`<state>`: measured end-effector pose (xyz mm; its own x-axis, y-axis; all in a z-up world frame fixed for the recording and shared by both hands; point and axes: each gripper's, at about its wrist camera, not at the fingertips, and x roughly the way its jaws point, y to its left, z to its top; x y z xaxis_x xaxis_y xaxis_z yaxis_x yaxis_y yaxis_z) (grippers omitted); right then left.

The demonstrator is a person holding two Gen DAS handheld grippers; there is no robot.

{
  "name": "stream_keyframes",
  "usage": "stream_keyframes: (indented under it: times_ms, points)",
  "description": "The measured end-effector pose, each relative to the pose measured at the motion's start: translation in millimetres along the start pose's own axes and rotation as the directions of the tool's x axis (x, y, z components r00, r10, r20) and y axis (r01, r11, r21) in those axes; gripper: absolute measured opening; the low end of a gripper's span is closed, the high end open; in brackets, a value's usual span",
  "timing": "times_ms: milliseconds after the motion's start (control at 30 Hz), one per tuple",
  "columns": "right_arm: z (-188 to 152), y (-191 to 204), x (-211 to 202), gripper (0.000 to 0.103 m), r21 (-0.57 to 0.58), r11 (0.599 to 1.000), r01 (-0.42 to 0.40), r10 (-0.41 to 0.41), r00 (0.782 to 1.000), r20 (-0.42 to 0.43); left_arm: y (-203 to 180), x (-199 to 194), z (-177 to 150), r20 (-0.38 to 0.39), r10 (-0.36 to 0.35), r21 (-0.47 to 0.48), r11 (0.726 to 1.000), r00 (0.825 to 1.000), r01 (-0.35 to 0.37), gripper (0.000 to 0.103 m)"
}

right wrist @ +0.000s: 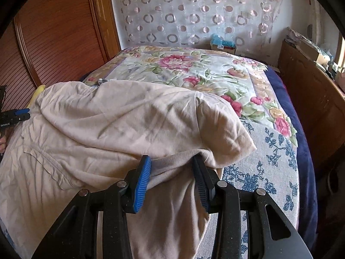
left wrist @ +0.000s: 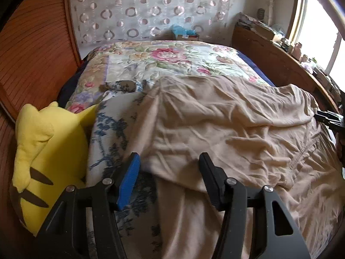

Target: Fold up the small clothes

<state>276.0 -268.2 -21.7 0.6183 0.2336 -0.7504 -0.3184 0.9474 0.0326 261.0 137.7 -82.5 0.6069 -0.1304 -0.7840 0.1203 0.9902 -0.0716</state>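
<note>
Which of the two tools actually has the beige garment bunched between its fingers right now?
The right tool: the beige garment is bunched between its fingers. The left tool stands open over the cloth's edge.

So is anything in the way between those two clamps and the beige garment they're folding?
Nothing visible. The right gripper already pinches a bunched fold of the beige garment. The left gripper has cloth between its fingers, though its pads look clear of it. The yellow plush toy lies off to the side.

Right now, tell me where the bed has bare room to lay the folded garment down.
Free: the floral quilt beyond the beige garment, toward the patterned curtain; also the blue-print cloth right of the right gripper. Crowded: the yellow plush toy beside the left gripper.
</note>
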Motion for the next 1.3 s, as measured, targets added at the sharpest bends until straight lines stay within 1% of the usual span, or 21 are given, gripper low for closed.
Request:
stream_keyframes:
  times_ms: [67,167,267,300,333,367,400,433,467,533,600,700,800,900,1000,1100,1167,1300]
  points:
    - [-4.3,8.6,5.2,0.042,-0.004,1.000,0.003,-0.003,1.000,0.000,6.9,-1.7,-2.4,0.001,0.018,-0.013,1.000,1.000,-0.018,0.058]
    - [-4.4,8.8,5.3,0.042,-0.003,1.000,0.002,-0.002,1.000,0.000,17.1,-0.8,-5.3,0.000,0.022,-0.039,0.999,1.000,-0.022,0.057]
    - [-5.2,13.5,10.3,0.042,-0.004,1.000,0.004,-0.004,1.000,0.000,20.7,-0.1,-4.4,0.013,0.022,-0.049,0.999,1.000,-0.022,0.043]
    - [-5.7,14.3,10.4,0.042,-0.008,1.000,0.008,-0.008,1.000,0.000,20.8,0.6,-3.3,0.018,0.012,-0.051,0.999,1.000,-0.011,0.035]
    - [-5.3,15.7,10.9,0.042,-0.013,1.000,0.013,-0.013,1.000,-0.001,20.5,1.2,-2.5,0.021,0.004,-0.050,0.999,1.000,-0.003,0.029]
    - [-4.9,18.2,11.7,0.042,-0.025,0.999,0.024,-0.024,1.000,-0.002,19.5,2.4,-1.3,0.026,-0.003,-0.046,0.999,1.000,0.005,0.026]
    - [-4.9,21.7,12.2,0.042,-0.046,0.998,0.039,-0.039,0.999,-0.005,17.9,3.6,0.2,0.028,-0.004,-0.040,0.999,1.000,0.005,0.018]
    - [-4.3,24.4,12.4,0.041,-0.059,0.997,0.048,-0.049,0.999,-0.008,16.2,4.2,1.9,0.032,-0.002,-0.032,0.999,0.999,0.003,0.010]
    - [-2.3,26.2,13.4,0.037,-0.063,0.997,0.048,-0.049,0.999,-0.014,13.4,3.1,4.0,0.042,-0.005,-0.024,1.000,0.999,0.006,0.007]
    - [-0.1,28.9,13.2,0.012,-0.081,0.996,0.033,-0.035,0.999,-0.023,9.0,-3.0,7.8,0.071,-0.007,-0.009,1.000,0.997,0.008,0.006]
    - [1.4,35.3,10.9,0.005,-0.119,0.991,0.066,-0.068,0.998,-0.016,4.3,-13.7,13.1,0.111,-0.006,-0.002,1.000,0.994,0.006,0.005]
    - [4.5,40.4,-1.5,0.003,-0.133,0.989,0.059,-0.056,0.998,0.029,-1.6,-33.6,21.8,0.167,-0.013,0.007,1.000,0.986,0.012,0.005]
    - [6.8,39.5,-22.2,0.003,-0.112,0.993,0.044,-0.033,0.994,0.104,-5.8,-54.6,31.4,0.222,-0.020,0.014,1.000,0.975,0.017,0.005]
    - [8.2,37.1,-44.6,0.003,-0.090,0.995,0.038,-0.022,0.985,0.173,-10.0,-73.8,38.5,0.268,-0.032,0.018,0.999,0.963,0.029,0.005]
    - [8.1,36.7,-68.6,0.003,-0.075,0.997,0.037,-0.019,0.971,0.240,-11.5,-86.1,40.8,0.294,-0.044,0.016,0.999,0.955,0.041,0.005]
    - [5.1,37.6,-90.2,0.003,-0.062,0.997,0.035,-0.015,0.958,0.288,-13.1,-99.3,36.7,0.320,-0.052,0.013,0.999,0.946,0.051,0.005]
    - [-1.1,40.8,-101.5,0.003,-0.066,0.997,0.036,-0.015,0.953,0.302,-15.0,-110.1,31.1,0.336,-0.062,0.011,0.998,0.940,0.062,0.005]
    - [-24.6,46.6,-121.2,0.003,-0.076,0.997,0.021,0.004,0.947,0.321,-18.3,-134.9,15.7,0.368,-0.071,0.006,0.997,0.927,0.074,0.005]
